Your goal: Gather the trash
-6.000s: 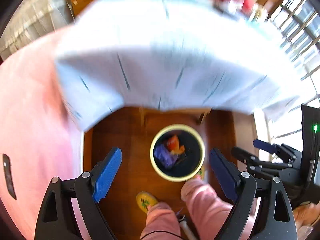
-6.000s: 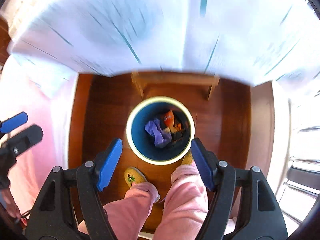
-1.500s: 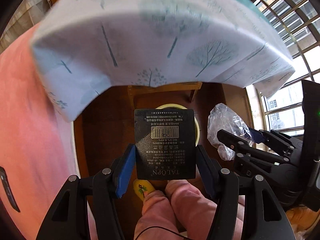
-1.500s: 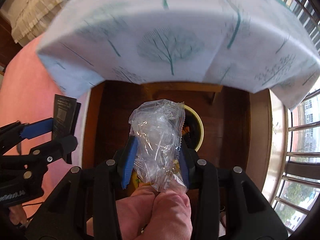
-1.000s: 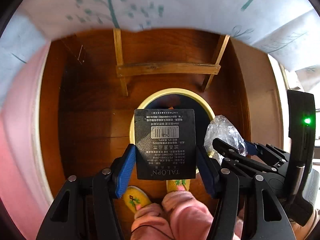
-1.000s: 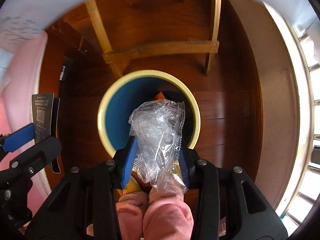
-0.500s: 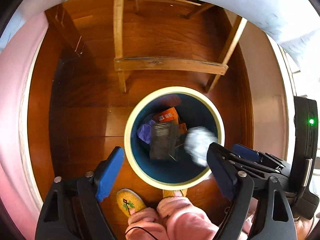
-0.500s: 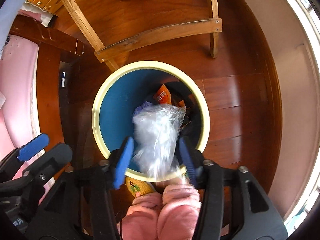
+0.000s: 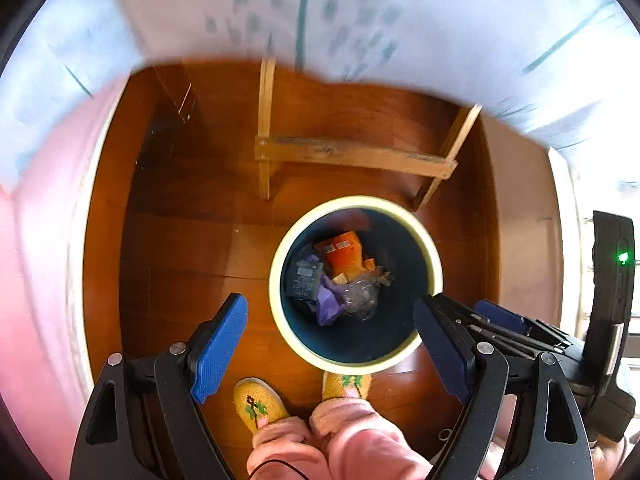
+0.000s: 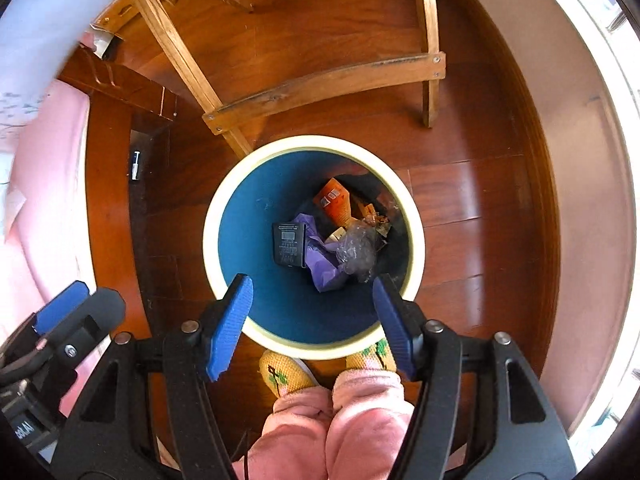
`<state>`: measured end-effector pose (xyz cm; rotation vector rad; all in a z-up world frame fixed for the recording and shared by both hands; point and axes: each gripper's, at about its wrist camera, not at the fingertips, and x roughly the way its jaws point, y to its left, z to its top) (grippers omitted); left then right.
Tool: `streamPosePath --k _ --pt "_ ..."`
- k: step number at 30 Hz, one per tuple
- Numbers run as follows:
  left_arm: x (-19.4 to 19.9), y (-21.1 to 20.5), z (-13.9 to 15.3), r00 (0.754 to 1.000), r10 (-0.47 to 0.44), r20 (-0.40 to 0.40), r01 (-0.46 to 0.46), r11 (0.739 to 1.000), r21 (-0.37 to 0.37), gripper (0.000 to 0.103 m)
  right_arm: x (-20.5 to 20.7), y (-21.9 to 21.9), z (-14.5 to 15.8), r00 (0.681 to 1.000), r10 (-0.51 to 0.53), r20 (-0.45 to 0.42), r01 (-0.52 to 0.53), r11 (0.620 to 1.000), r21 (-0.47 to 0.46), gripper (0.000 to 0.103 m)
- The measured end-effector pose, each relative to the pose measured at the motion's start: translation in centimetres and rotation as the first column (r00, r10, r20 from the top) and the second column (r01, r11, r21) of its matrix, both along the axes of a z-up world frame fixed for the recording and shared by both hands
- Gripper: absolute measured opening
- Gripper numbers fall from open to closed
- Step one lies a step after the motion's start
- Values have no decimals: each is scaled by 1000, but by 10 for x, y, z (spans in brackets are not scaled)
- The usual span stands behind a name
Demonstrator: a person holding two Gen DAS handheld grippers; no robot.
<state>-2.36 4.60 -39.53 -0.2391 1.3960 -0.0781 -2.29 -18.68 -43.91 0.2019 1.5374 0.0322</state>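
Note:
A round bin (image 9: pixel 434 264) (image 10: pixel 210 224) with a cream rim and blue inside stands on the wooden floor. In it lie a black packet (image 9: pixel 303 280) (image 10: pixel 289 243), a crumpled clear plastic bag (image 9: pixel 362 294) (image 10: pixel 358 254), an orange wrapper (image 9: pixel 344 254) (image 10: pixel 334 200) and purple trash (image 9: pixel 328 306) (image 10: pixel 326 268). My left gripper (image 9: pixel 330 346) hangs open above the bin with nothing between its blue pads. My right gripper (image 10: pixel 310 324) is open and empty too, pointing straight down into the bin. The right gripper also shows at the right edge of the left wrist view.
A person's pink trouser legs (image 10: pixel 332 420) and yellow slippers (image 9: pixel 258 402) stand just before the bin. Wooden table legs and a crossbar (image 9: pixel 352 156) (image 10: pixel 320 84) rise behind it, under a pale tree-print tablecloth (image 9: pixel 320 12). Pink bedding (image 10: pixel 40 200) lies to the left.
Both grippers opened and let go: the black packet and the clear bag fell into the bin and now lie among the trash. Both hands have since shifted slightly over the bin.

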Motion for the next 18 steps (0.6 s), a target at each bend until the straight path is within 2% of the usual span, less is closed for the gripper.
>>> streamPosePath --k 4,10,15,18 --pt "-4 -4 57 997 -33 68 33 999 -5 86 -7 -1 45 1000 7 17 -7 1000 -2 60" --pt "-11 -12 159 982 -96 164 98 995 -5 86 -18 -2 140 996 19 86 -20 1000 11 60" --pt "-16 -19 254 949 -159 274 157 987 28 86 -28 -2 234 980 41 192 -45 999 15 60" --pt "-21 -26 301 928 -189 320 183 982 49 86 -35 -6 284 965 23 261 -31 999 27 60"
